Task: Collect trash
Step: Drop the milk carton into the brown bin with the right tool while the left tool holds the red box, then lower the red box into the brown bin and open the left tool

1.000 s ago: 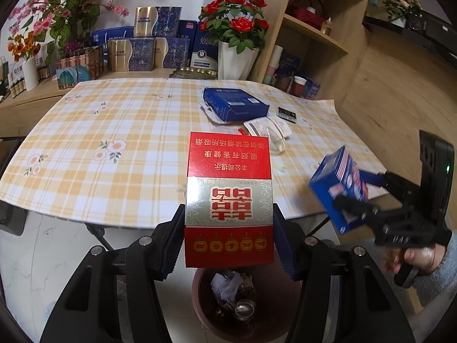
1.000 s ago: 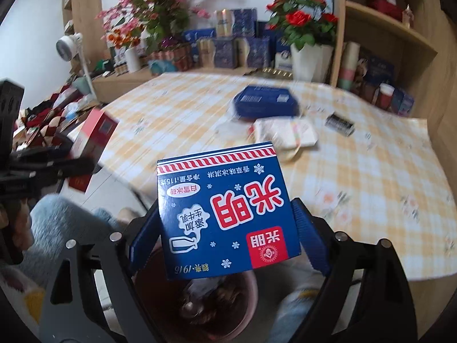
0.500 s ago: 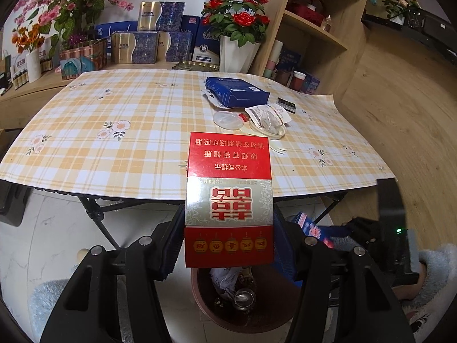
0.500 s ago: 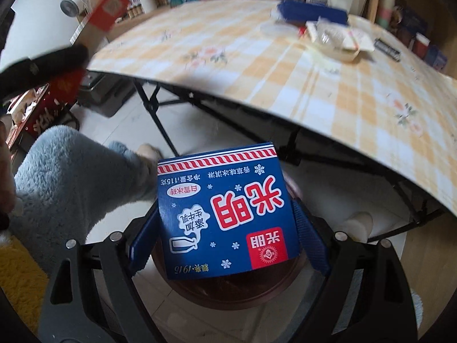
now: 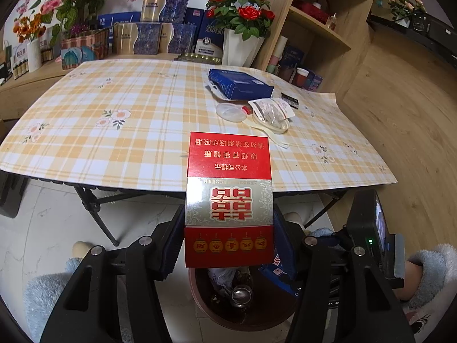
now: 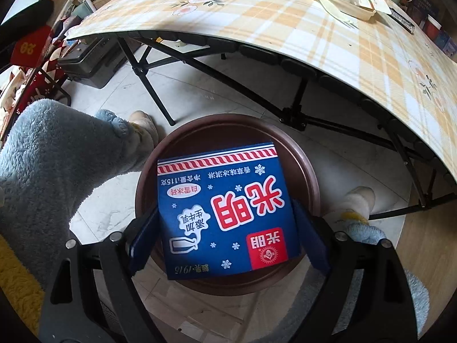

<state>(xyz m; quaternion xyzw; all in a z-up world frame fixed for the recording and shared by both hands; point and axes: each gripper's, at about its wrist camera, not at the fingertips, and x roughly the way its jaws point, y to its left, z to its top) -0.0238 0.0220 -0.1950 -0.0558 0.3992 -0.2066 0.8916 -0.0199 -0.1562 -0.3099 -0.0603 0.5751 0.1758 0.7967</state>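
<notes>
Two boxes [image 5: 228, 200] between gripper pads.

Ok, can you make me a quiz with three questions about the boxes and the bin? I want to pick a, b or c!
1. Where is the blue box?
a) lying on the table
b) above the brown bin
c) on a shelf

2. What colour is the box held in the left gripper?
a) green
b) yellow
c) red with a silver band

3. How is the bin inside?
a) empty
b) already has trash in it
c) full of water

Answers:
1 b: in the right wrist view the bin's round rim shows all around the blue box.
2 c: the red box sits between the left gripper's two fingers, with a silver band across its middle.
3 b: the left wrist view shows a shiny can and crumpled rubbish in the bin.
</notes>
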